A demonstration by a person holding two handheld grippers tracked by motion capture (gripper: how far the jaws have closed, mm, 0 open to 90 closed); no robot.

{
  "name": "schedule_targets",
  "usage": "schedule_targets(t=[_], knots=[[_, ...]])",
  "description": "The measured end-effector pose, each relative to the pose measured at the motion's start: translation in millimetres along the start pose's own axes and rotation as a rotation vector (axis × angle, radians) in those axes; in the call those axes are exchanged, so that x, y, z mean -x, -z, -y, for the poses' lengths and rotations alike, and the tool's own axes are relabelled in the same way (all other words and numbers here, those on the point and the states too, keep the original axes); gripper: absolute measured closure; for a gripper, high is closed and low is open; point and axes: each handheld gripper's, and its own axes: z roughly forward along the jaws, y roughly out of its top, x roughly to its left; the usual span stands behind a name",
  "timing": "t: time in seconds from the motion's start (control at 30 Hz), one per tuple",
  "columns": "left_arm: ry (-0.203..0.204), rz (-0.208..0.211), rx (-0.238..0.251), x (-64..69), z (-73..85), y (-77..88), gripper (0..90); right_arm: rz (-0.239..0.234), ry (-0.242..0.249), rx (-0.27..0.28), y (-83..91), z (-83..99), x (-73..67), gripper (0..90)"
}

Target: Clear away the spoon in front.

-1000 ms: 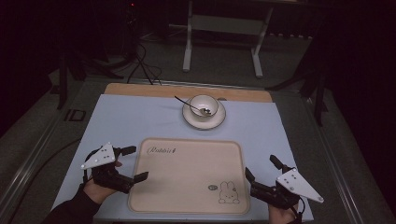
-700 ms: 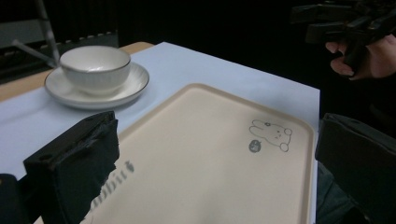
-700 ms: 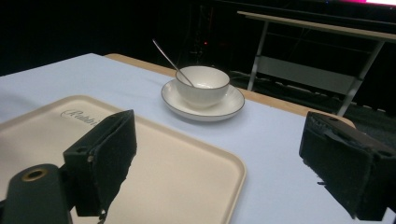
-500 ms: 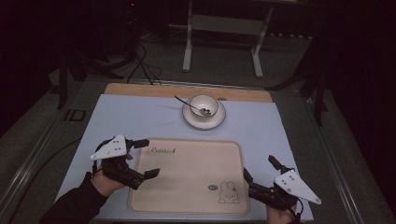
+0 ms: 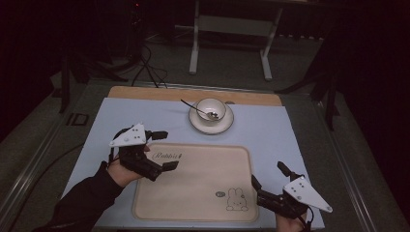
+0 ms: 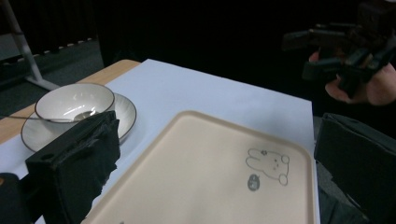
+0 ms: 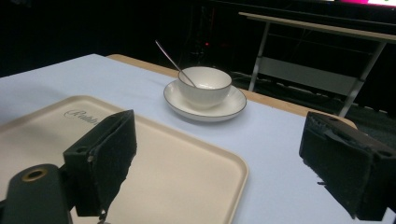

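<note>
Beige tray [image 5: 193,183] has a little bunny drawing, with a white bowl [image 5: 211,109], spoon [image 5: 193,107] and saucer [image 5: 211,123] at 12 o'clock. Left claw [image 5: 164,150] and right claw [image 5: 268,180] both hang released, nothing gripped.

Bowl [image 5: 211,109] (on saucer [image 5: 227,123]) behind tray [image 5: 203,212]

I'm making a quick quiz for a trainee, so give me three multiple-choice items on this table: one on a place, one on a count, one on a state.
1. Where does the bowl stand?
A. on the saucer
B. on the tray
C. on the bare cloth

2. How many spoons are there?
A. none
B. one
C. three

3. How is the left tool?
A. shut on the spoon
B. shut, empty
C. open, empty

Answers: 1 A, the saucer rims it beyond the tray. 2 B, one spoon leans in the bowl. 3 C, its jaws stand apart with nothing between.
</note>
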Motion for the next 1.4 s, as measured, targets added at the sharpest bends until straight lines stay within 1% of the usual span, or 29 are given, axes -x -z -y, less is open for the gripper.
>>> schedule_targets(t=[0.07, 0.13, 0.2, 0.23, 0.3, 0.4, 0.47, 0.53, 0.57, 0.6, 0.63, 0.67, 0.8, 0.83, 0.87, 0.9, 1.03, 1.07, 1.1, 1.17, 1.2, 1.23, 1.3, 1.33, 1.4], knots=[[0.009, 0.004, -0.002, -7.3, -7.3, -7.5, 0.7, -0.001, -0.002, 0.0, 0.1, 0.1, 0.1, 11.0], [0.008, -0.001, -0.003, -10.9, -11.5, -11.5, 0.7, -0.002, -0.002, 0.0, 0.2, 0.1, 0.1, 11.0], [0.014, 0.004, -0.004, -13.1, -13.9, -13.9, 0.7, -0.003, -0.003, 0.0, 0.3, 0.1, 0.1, 11.0], [0.017, -0.002, -0.007, -17.5, -18.4, -19.1, 0.7, -0.004, -0.004, 0.001, 0.5, 0.1, 0.3, 11.0], [0.016, -0.013, -0.007, -20.8, -21.0, -23.0, 0.7, -0.006, -0.005, 0.002, 0.8, 0.1, 0.4, 11.0], [0.03, -0.015, 0.0, -28.1, -24.0, -29.9, 1.1, -0.008, -0.007, 0.003, 1.4, 0.1, 0.4, 11.0], [0.042, -0.018, 0.006, -32.5, -24.8, -34.5, 1.1, -0.01, -0.008, 0.004, 1.6, 0.0, 0.4, 11.0], [0.047, -0.02, 0.009, -36.2, -24.9, -38.5, 1.2, -0.009, -0.005, 0.005, 1.7, 0.0, 0.1, 11.0], [0.047, -0.03, 0.01, -37.9, -24.8, -40.7, 1.4, -0.01, -0.003, 0.004, 1.6, 0.0, 0.1, 11.0], [0.047, -0.03, 0.01, -37.9, -24.8, -40.7, 1.5, -0.01, -0.003, 0.004, 1.6, 0.0, 0.1, 11.0], [0.057, -0.035, 0.014, -42.8, -24.3, -45.7, 1.5, -0.011, -0.002, 0.004, 1.4, 0.1, 0.1, 11.0], [0.058, -0.039, 0.016, -45.1, -24.2, -47.7, 1.5, -0.01, -0.003, 0.004, 1.5, 0.1, 0.0, 11.0], [0.089, -0.052, 0.034, -54.2, -22.3, -56.5, 1.5, -0.01, -0.003, 0.005, 2.0, -0.1, -0.6, 11.0], [0.091, -0.067, 0.038, -55.7, -21.6, -58.7, 1.5, -0.01, -0.003, 0.006, 2.2, -0.1, -0.6, 11.0], [0.101, -0.069, 0.04, -57.7, -20.7, -60.8, 1.5, -0.012, -0.002, 0.007, 2.3, -0.1, -0.6, 11.0], [0.108, -0.078, 0.048, -59.3, -19.6, -62.5, 1.5, -0.011, -0.001, 0.008, 2.3, -0.1, -0.7, 11.0], [0.123, -0.111, 0.054, -65.6, -15.3, -69.4, 2.1, -0.015, -0.003, 0.006, 2.3, 0.1, -0.7, 11.0], [0.133, -0.113, 0.055, -67.9, -13.9, -71.4, 2.2, -0.018, -0.003, 0.008, 2.5, 0.1, -0.4, 11.0], [0.138, -0.129, 0.053, -70.3, -12.4, -73.3, 2.2, -0.018, -0.006, 0.009, 2.8, 0.1, -0.4, 11.0], [0.157, -0.141, 0.044, -76.0, -9.0, -77.9, 2.2, -0.018, -0.006, 0.01, 2.9, 0.0, -0.4, 11.0], [0.165, -0.158, 0.039, -78.6, -6.9, -80.6, 2.3, -0.018, -0.005, 0.01, 2.9, 0.0, -0.5, 11.0], [0.174, -0.163, 0.028, -81.9, -4.3, -83.1, 3.1, -0.019, -0.005, 0.009, 2.9, 0.0, -0.7, 11.0], [0.179, -0.194, 0.008, -87.4, 1.7, -88.1, 3.9, -0.02, -0.002, 0.009, 2.7, -0.1, -1.2, 11.0], [0.19, -0.199, 0.004, -90.5, 4.9, -90.1, 4.2, -0.022, -0.002, 0.009, 2.7, -0.1, -1.4, 11.0], [0.208, -0.224, 0.001, -96.5, 11.1, -92.4, 4.2, -0.022, -0.001, 0.008, 2.9, -0.1, -1.7, 11.0]])
